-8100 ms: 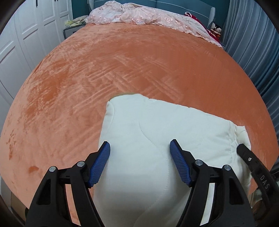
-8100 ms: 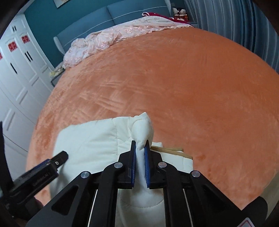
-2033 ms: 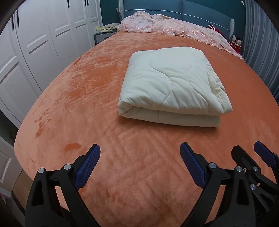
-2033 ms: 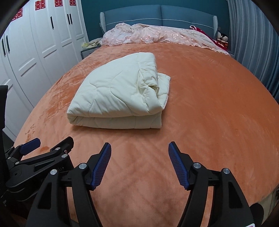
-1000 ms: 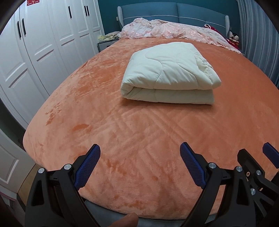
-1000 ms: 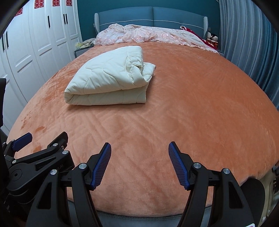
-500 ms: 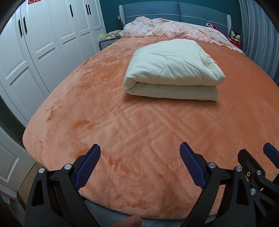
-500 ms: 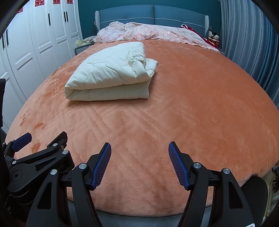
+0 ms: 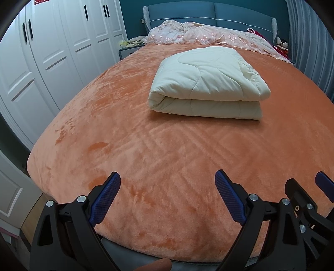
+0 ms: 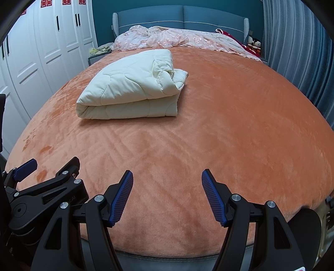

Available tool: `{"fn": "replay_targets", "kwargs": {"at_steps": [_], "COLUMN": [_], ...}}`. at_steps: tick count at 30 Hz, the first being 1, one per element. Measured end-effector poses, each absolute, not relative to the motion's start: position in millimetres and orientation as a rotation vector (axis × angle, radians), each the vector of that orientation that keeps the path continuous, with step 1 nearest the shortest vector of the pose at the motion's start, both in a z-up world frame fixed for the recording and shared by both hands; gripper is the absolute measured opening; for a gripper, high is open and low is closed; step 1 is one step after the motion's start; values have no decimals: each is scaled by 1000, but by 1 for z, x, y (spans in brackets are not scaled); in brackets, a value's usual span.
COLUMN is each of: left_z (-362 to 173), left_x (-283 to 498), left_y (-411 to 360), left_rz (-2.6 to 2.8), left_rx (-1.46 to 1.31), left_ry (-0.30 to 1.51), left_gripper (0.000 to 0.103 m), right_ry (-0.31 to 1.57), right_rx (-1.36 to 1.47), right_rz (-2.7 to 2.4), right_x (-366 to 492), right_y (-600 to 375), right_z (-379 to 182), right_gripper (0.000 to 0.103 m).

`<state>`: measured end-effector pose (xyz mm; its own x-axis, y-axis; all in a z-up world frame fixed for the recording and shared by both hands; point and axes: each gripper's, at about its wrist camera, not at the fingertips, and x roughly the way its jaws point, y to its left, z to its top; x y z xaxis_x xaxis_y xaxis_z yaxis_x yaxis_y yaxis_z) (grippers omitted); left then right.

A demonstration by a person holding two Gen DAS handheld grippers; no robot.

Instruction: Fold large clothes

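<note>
A cream quilted comforter [image 9: 206,83] lies folded into a thick rectangular bundle in the middle of the orange bed [image 9: 146,150]; it also shows in the right wrist view [image 10: 133,87]. My left gripper [image 9: 168,198] is open and empty, held over the foot edge of the bed, well short of the bundle. My right gripper [image 10: 168,196] is open and empty too, beside the left one at the foot edge. The left gripper's body [image 10: 41,191] shows at the lower left of the right wrist view.
A pink floral cover [image 9: 208,35] lies bunched along the blue headboard [image 10: 179,14]. White wardrobe doors [image 9: 41,52] line the left side. Grey curtains [image 10: 296,41] hang on the right. A nightstand [image 9: 127,51] stands at the bed's far left corner.
Both grippers let go of the comforter and pulled back to the foot of the bed. In the last half second the bundle looks slightly nearer.
</note>
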<state>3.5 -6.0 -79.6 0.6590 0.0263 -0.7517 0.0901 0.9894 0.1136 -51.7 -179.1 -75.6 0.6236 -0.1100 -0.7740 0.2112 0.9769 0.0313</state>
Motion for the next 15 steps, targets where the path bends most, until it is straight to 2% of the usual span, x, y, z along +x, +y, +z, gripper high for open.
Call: {"fn": "replay_targets", "kwargs": {"at_steps": [15], "left_z": [-78], "left_x": [-1], "left_y": [-8], "left_rz": [-31], "left_rx": [135], "left_ry": [844], "left_gripper": [89], "right_ry": [871], "right_rx": [132], "right_rz": [-192], "right_x": [-57], "right_y": [-175], "right_z": [-74], "right_gripper": [66]}}
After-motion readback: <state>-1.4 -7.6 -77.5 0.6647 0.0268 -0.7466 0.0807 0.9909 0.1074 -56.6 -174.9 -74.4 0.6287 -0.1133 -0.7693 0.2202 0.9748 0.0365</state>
